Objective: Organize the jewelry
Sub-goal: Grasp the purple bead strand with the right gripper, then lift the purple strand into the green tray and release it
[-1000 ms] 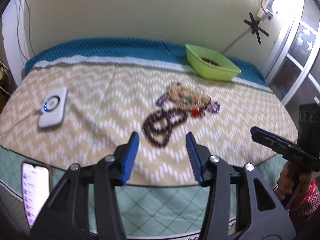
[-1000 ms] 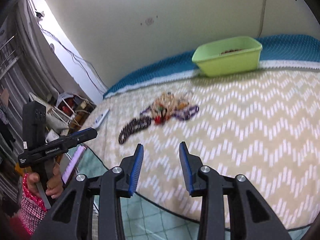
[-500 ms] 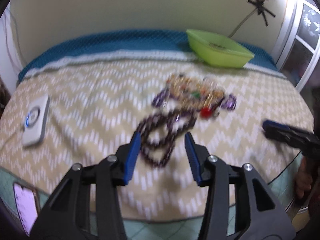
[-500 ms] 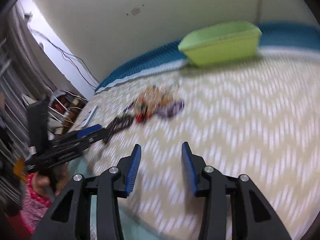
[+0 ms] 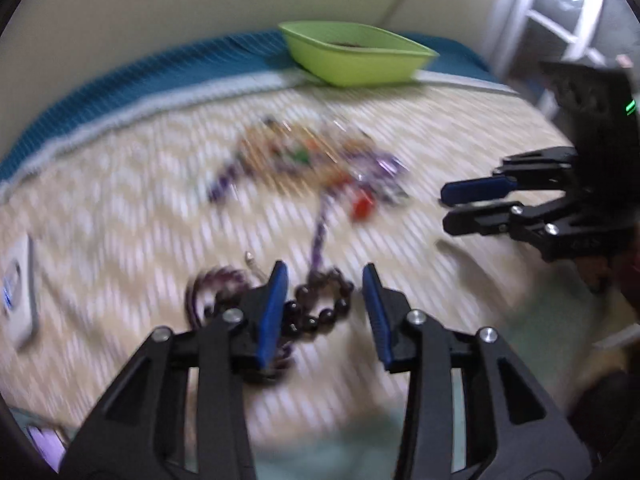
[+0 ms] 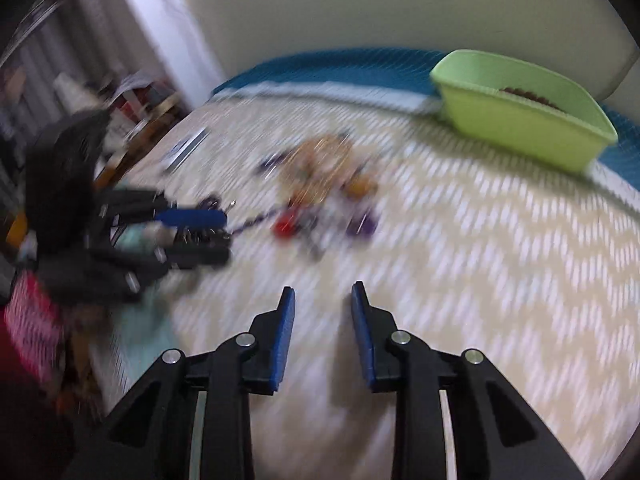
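Two open tools, left tool point(image 5: 324, 284) over dark beads point(image 5: 320, 312)

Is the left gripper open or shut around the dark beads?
Open: the left gripper has a clear gap between its blue pads, with the dark bead necklace lying between them.

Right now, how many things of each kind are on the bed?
Green tub: 1
Dark bead necklace: 1
Tangled jewelry pile: 1, pieces too blurred to count
White gadget: 1
Grippers, left and right: 2
Total: 6
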`<state>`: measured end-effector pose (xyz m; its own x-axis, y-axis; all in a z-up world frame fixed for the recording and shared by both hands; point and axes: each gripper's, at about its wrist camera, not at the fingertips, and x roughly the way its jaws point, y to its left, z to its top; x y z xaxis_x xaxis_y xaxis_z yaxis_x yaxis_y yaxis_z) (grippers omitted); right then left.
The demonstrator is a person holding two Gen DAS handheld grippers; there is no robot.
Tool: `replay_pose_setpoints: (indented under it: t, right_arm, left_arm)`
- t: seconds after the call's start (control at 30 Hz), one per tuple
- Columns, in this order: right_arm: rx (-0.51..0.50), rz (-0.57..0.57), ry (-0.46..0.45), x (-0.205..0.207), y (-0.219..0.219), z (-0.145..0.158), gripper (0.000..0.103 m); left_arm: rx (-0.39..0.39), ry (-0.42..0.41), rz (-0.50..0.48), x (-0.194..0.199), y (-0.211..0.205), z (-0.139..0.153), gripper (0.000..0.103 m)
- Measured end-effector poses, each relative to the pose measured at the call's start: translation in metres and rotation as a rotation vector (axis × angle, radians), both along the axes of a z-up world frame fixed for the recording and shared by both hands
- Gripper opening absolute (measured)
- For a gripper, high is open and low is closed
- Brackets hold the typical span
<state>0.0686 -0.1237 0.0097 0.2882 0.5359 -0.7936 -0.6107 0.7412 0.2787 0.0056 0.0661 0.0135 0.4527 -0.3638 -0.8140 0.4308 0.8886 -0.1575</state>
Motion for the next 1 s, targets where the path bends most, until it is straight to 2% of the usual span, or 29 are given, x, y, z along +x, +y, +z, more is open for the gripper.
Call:
replay_pose_setpoints:
  t: [0.1, 0.17, 0.3, 0.4, 0.43, 0.5, 0.53, 0.63, 0.67, 0.7, 0.77, 0.8, 0.9, 1.0]
  right_arm:
    - [0.006, -0.008, -0.056, -0.024, -0.014, 0.008, 0.011]
    - [-0.026, -0.014, -0.121, -0.026, -0.011, 0.012, 0.011]
    - [-0.035, -0.046, -0.166, 0.009, 0.005, 0.014, 0.011]
    - [-0.096, -0.058, -0.186, 0.042, 0.022, 0.004, 0.011]
    - [-0.094, -0.054, -0.173, 0.049, 0.025, 0.001, 0.011]
    - [-0.098, -0.018, -0.143, 0.057, 0.029, -0.004, 0.009]
    - [-0.099, -0.004, -0.142, 0.055, 0.03, -0.004, 0.0]
    - [-0.079, 0.028, -0.123, 0.043, 0.03, -0.005, 0.0]
    - [-0.066, 0.025, -0.118, 0.037, 0.027, -0.004, 0.0]
    - [-0.059, 0.014, -0.122, 0.031, 0.024, -0.002, 0.0]
    - [-0.011, -0.017, -0.127, 0.018, 0.009, 0.012, 0.0]
    - [0.008, -0.027, -0.129, 0.012, 0.005, 0.02, 0.0]
    - [0.087, -0.042, -0.151, -0.002, -0.019, 0.05, 0.0]
    - [0.159, -0.056, -0.193, -0.01, -0.035, 0.085, 0.0]
  left_arm:
    - [-0.074, -0.016, 0.029, -0.024, 0.021, 0.012, 0.04]
    - [-0.114, -0.041, 0.06, -0.028, 0.029, 0.02, 0.053]
    - [-0.198, -0.091, 0.127, -0.025, 0.036, 0.036, 0.053]
    - [-0.217, -0.117, 0.125, -0.024, 0.034, 0.042, 0.053]
    - [-0.191, -0.123, 0.113, -0.024, 0.028, 0.042, 0.053]
    - [-0.085, -0.13, 0.082, -0.023, 0.012, 0.037, 0.053]
    - [-0.034, -0.124, 0.067, -0.019, 0.005, 0.032, 0.053]
    - [0.101, -0.075, 0.024, -0.003, -0.015, 0.009, 0.053]
    - [0.171, -0.065, 0.021, 0.003, -0.021, -0.003, 0.052]
    - [0.184, -0.077, 0.025, 0.005, -0.021, -0.007, 0.052]
    - [0.131, -0.064, -0.008, 0.007, -0.019, -0.006, 0.004]
    - [0.114, -0.042, -0.011, 0.007, -0.019, -0.005, 0.005]
    - [0.117, -0.058, -0.037, 0.002, -0.026, 0.0, 0.004]
    - [0.057, -0.084, -0.061, -0.002, -0.034, 0.018, 0.004]
